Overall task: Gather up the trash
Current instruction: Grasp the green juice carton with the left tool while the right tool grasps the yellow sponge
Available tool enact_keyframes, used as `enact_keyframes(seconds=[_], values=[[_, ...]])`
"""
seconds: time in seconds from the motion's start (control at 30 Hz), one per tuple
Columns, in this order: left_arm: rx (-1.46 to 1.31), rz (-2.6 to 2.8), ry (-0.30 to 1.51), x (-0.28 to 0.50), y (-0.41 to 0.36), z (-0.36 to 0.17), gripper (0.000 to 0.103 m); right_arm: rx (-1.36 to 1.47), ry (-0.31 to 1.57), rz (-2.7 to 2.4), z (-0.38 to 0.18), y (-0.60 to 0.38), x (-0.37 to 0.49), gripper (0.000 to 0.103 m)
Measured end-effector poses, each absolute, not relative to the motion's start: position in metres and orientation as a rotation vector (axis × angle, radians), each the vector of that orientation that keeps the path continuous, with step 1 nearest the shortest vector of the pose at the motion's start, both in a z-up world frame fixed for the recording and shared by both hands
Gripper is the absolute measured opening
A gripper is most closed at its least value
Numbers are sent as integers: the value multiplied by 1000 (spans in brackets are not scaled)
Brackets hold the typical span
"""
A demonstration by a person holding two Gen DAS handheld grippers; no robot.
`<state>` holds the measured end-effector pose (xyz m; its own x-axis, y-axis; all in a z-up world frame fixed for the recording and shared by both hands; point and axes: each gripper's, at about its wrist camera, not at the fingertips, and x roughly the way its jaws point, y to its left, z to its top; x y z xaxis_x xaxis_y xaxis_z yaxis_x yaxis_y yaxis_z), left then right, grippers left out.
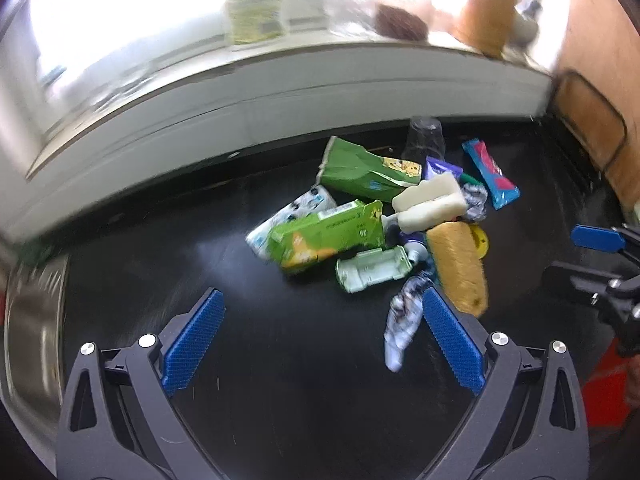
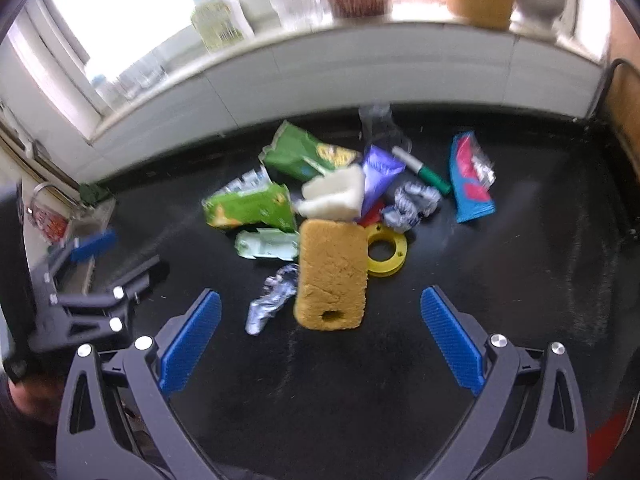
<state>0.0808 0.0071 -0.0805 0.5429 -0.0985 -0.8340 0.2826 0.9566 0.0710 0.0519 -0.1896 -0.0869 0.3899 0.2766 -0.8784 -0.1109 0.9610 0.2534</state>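
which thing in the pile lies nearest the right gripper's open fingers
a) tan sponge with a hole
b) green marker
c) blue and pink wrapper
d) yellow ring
a, in the right wrist view the tan sponge reaches closest to the right gripper, with the yellow ring, green marker and blue and pink wrapper farther back.

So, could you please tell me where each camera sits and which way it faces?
Left wrist: on the left gripper, looking forward and down at the trash pile on the black counter; its own open blue fingers show, with the right gripper at the right edge.
Right wrist: on the right gripper, facing the same pile; its open fingers show, with the left gripper at the left edge.
Shared: yellow sponge, green bags, windowsill.
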Motion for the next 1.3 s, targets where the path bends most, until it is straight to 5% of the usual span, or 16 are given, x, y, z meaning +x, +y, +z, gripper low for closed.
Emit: enact_keyframes(seconds=[0.4,0.57,0.67,0.8,1.3], values=[[571,-572,951,170,-16,-158,96,146,1306,270,-170,-176,90,95],[574,-609,996,190,-18,-172,74,148,1367,276,-188,-173,100,83],[539,-600,1016,191,-19,-173,59,155,1387,290,-193,-172,101,60],[468,-539,1021,180,-17,-157,45,125,1359,317,-179,-176,96,55],[85,-158,1065,58,1,-73,44,-21,1169,419,-88,-200,41,54]])
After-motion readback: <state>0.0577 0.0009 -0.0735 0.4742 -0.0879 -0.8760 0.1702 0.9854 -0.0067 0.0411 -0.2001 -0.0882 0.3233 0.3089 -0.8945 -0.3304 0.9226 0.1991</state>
